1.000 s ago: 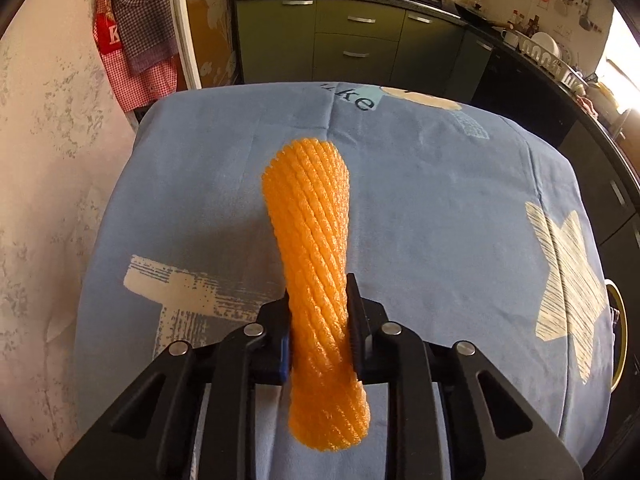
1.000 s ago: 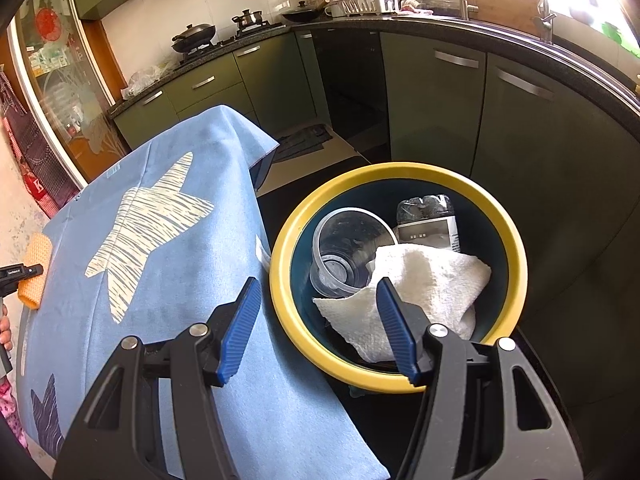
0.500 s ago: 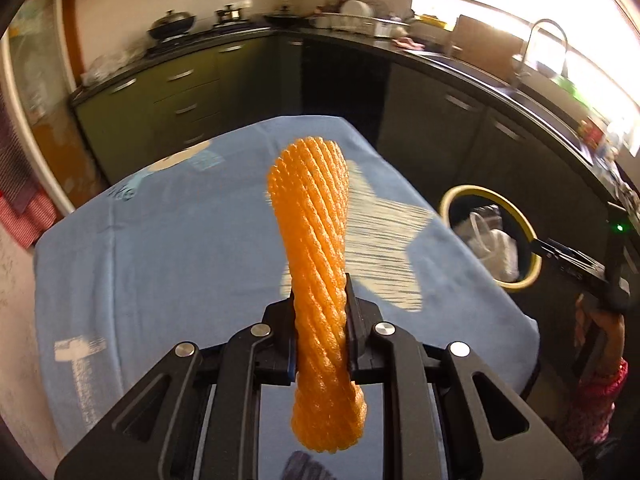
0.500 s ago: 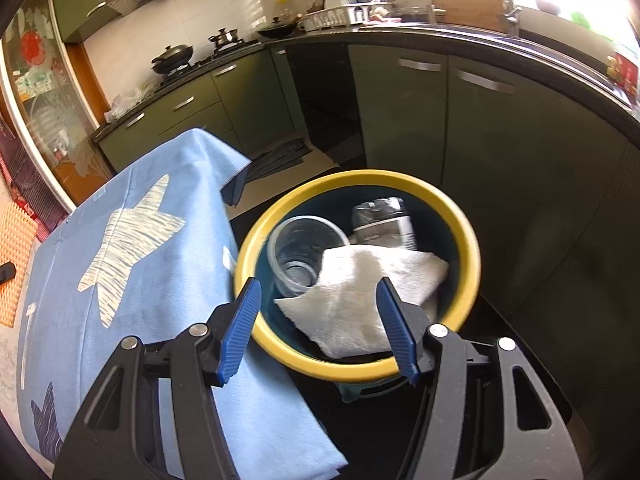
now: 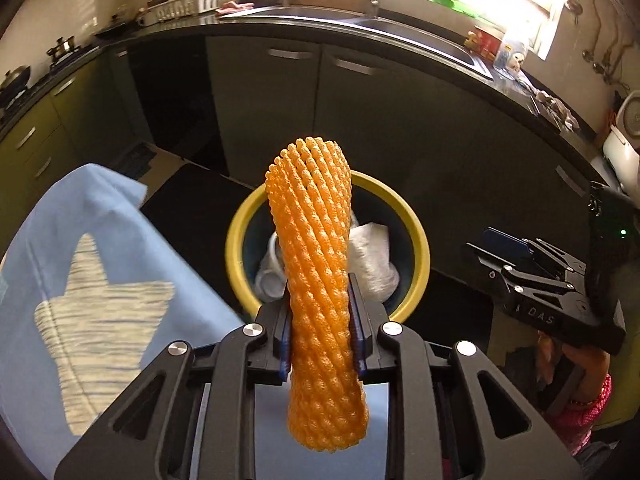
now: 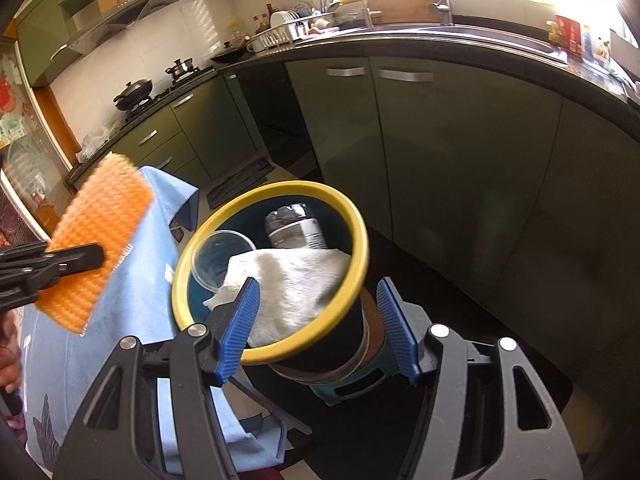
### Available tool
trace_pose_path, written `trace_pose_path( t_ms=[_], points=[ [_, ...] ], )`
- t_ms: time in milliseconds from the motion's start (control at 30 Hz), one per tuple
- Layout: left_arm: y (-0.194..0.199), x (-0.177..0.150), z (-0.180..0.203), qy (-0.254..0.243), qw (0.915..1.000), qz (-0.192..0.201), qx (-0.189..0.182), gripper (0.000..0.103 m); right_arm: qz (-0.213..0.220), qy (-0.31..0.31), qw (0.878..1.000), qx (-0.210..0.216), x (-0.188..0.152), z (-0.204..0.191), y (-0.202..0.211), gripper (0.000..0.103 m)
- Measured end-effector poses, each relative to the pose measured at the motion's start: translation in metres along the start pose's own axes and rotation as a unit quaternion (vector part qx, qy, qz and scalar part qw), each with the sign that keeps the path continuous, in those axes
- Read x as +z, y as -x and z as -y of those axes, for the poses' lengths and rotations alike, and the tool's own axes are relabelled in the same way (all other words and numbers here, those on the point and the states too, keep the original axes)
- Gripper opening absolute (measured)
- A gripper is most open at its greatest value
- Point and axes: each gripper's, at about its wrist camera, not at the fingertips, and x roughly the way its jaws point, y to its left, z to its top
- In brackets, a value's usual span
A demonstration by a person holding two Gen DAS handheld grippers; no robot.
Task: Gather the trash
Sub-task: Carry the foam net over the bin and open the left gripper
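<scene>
- The left gripper [image 5: 322, 316] pinches an orange foam net sleeve [image 5: 316, 264] about a third of the way up from its lower end, so most of the sleeve juts out ahead of the fingers; being light and stiff enough, it holds its shape without drooping.
- In the left wrist view the free end of the sleeve lies in line with the mouth of the yellow-rimmed bin [image 5: 416, 236], which fits a release that would likely let it fall inside rather than onto the floor.
- The bin stands on the dark floor just beside the table, whose blue cloth [image 5: 100, 264] with a pale star hangs over the edge nearest it, a short carry for anything picked off the table.
- Inside the bin lie a white paper towel [image 6: 296, 280], a clear plastic cup [image 6: 218, 256] and a plastic bottle [image 6: 294, 226], so the collecting seems well under way.
- The right gripper [image 6: 320, 328] is spread wide and holds nothing; its blue pads [image 6: 240, 328] sit either side of the bin's near wall without visibly touching it, perhaps waiting or ready to steady it.
- From the right wrist view the sleeve [image 6: 100, 240] is off to the bin's left, above the cloth and not yet over the rim.
</scene>
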Motion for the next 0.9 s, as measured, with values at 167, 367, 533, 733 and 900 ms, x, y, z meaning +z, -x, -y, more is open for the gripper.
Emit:
trace_pose_path(
  t_ms=[167, 367, 533, 733, 900],
  points=[
    [-0.056, 0.022, 0.022, -0.015, 0.9996, -0.023, -0.001, 0.023, -0.001, -0.010, 1.000, -0.005, -0.002, 0.014, 0.001, 0.058],
    [-0.091, 0.034, 0.028, -0.009, 0.9993, -0.036, 0.008, 0.033, -0.004, -0.020, 1.000, -0.012, -0.004, 0.023, -0.001, 0.059],
    [-0.099, 0.034, 0.020, 0.010, 0.9992, -0.026, 0.030, 0.081, -0.004, -0.013, 1.000, -0.013, -0.003, 0.018, 0.002, 0.060],
    [-0.057, 0.019, 0.004, 0.025, 0.9991, 0.004, 0.034, 0.089, 0.000, -0.004, 1.000, -0.009, -0.003, 0.005, 0.009, 0.061],
    [0.011, -0.019, -0.017, 0.033, 0.9945, 0.060, 0.080, 0.095, -0.008, 0.021, 1.000, 0.005, -0.010, -0.017, 0.011, 0.063]
  ],
)
